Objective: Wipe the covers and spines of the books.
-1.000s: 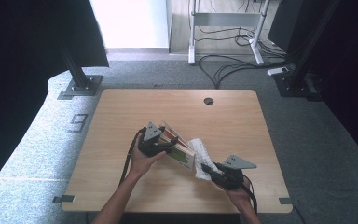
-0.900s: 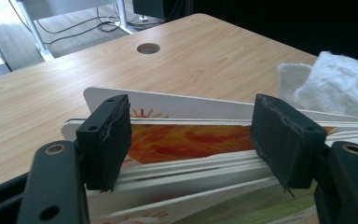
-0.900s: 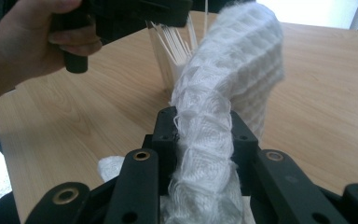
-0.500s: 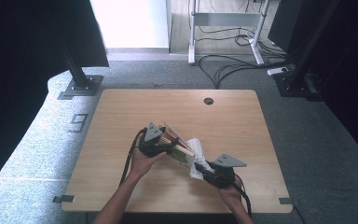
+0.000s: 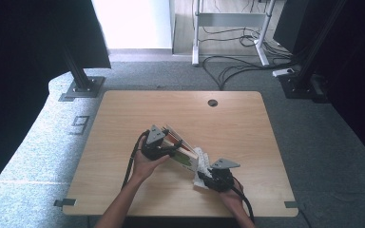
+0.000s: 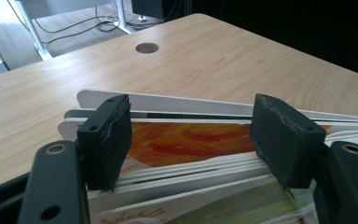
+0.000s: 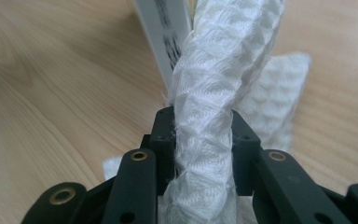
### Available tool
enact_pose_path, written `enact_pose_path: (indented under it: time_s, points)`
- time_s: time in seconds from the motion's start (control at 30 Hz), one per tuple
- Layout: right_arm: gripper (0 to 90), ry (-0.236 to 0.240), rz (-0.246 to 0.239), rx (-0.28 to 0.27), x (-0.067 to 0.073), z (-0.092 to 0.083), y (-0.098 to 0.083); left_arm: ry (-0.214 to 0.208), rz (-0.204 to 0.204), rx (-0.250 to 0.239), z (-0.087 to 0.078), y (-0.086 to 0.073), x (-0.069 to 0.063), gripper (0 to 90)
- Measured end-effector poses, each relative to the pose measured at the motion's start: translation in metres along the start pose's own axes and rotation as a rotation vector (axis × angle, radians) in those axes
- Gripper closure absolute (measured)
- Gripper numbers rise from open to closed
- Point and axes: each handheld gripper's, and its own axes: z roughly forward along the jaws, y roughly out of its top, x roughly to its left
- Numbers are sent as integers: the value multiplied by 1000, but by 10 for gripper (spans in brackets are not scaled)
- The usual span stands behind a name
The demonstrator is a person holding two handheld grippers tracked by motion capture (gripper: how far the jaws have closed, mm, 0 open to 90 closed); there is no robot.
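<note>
Reaching in from the table's [image 5: 123,114] 6 o'clock edge, both forearms angle toward centre. Left tool [image 6: 193,135] clamps one board book [image 6: 186,140] across its page stack, propped just below table centre. Right tool [image 7: 204,154], at the book's 4 o'clock, pinches one white cloth [image 7: 219,93], bunched against the book's edge.

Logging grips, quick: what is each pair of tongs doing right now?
Left tongs: shut on the colourful thick-paged board book.
Right tongs: shut on the white waffle-textured cloth.
</note>
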Motion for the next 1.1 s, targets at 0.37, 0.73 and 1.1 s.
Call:
enact_pose_path:
  time_s: [0.37, 0.73, 1.1]
  points:
    - [701, 24, 21, -51, -1, -6, 1, -5, -1, 4, 1, 0, 0, 297]
    - [707, 40, 1, -270, 16, -49, 32, -1, 3, 8, 2, -1, 0, 295]
    - [701, 27, 24, -252, 16, -43, 31, 3, 3, 7, 2, -1, 0, 297]
